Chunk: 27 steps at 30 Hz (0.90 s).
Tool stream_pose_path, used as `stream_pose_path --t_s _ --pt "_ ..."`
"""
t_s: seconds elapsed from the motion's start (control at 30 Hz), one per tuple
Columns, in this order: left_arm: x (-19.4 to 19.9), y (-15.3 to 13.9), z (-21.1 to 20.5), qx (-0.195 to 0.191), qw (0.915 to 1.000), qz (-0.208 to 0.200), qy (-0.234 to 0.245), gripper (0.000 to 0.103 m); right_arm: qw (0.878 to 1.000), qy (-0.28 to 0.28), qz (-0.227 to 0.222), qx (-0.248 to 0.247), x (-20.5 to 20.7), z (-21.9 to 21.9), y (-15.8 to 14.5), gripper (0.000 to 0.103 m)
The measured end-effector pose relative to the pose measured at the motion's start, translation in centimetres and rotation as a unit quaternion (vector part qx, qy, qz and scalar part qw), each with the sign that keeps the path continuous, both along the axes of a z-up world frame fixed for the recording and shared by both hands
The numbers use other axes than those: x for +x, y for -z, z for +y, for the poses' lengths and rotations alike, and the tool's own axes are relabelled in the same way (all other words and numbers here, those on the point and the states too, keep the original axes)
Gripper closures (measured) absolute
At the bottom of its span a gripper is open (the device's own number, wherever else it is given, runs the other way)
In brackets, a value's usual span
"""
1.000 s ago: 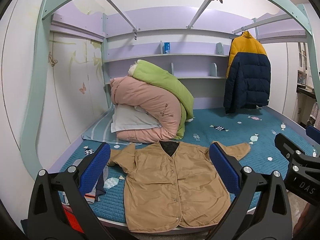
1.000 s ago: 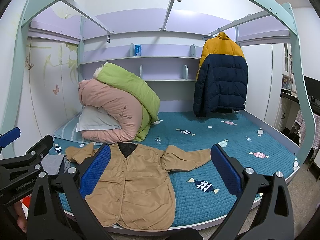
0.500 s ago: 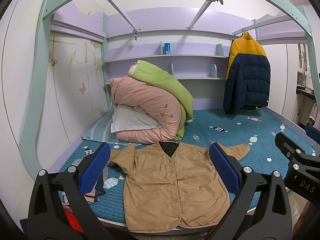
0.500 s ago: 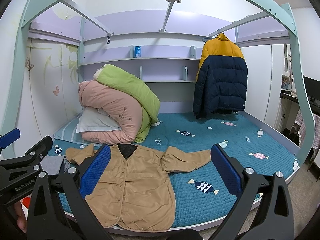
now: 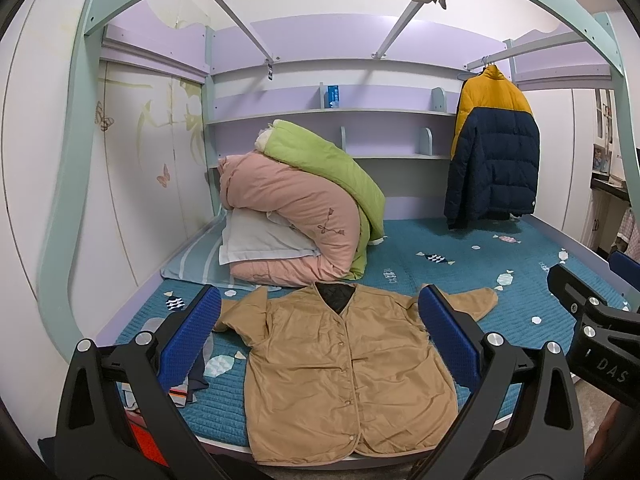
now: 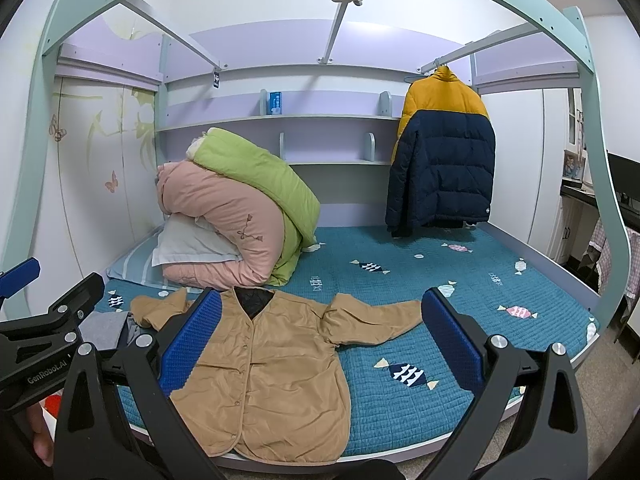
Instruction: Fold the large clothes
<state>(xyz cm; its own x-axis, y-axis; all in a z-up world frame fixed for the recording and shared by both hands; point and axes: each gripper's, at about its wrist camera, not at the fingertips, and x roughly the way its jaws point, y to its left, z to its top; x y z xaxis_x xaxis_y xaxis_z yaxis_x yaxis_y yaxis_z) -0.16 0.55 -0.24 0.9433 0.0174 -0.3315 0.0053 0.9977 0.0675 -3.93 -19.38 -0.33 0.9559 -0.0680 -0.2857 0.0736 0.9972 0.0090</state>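
Observation:
A tan button-front jacket (image 5: pixel 344 372) lies flat and face up on the teal bed cover (image 5: pixel 452 264), collar away from me, both sleeves spread out. It also shows in the right wrist view (image 6: pixel 272 376). My left gripper (image 5: pixel 320 336) is open and empty, held in the air in front of the bed's near edge, above the jacket's body. My right gripper (image 6: pixel 320 340) is open and empty, held further right, framing the jacket's right side and sleeve (image 6: pixel 372 320). Neither gripper touches the jacket.
Rolled pink and green quilts (image 5: pixel 304 208) and a pillow sit at the bed's back left. A yellow and navy puffer jacket (image 5: pixel 492 148) hangs at the back right. Small dark clothes (image 5: pixel 188 384) lie at the near left corner. Mint bed-frame posts (image 6: pixel 600 184) stand at both sides.
Both grippers stay open. The views have shifted only very slightly; the jacket has not moved.

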Motion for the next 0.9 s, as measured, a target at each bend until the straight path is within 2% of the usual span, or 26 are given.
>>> stream_pose_path --t_s 0.5,0.67,0.9 --pt "-0.1 0.0 -0.1 0.000 1.0000 0.003 0.000 0.005 1.000 0.000 0.007 -0.001 0.6 0.0 0.4 0.007" --pt "0.7 0.5 -1.8 0.002 0.9999 0.011 0.000 0.005 1.000 -0.001 0.015 -0.001 1.6 0.1 0.7 0.007" --pt "2.3 1.5 -1.9 0.001 0.9998 0.022 -0.001 0.005 1.000 -0.001 0.025 0.002 2.7 0.0 1.3 0.007"
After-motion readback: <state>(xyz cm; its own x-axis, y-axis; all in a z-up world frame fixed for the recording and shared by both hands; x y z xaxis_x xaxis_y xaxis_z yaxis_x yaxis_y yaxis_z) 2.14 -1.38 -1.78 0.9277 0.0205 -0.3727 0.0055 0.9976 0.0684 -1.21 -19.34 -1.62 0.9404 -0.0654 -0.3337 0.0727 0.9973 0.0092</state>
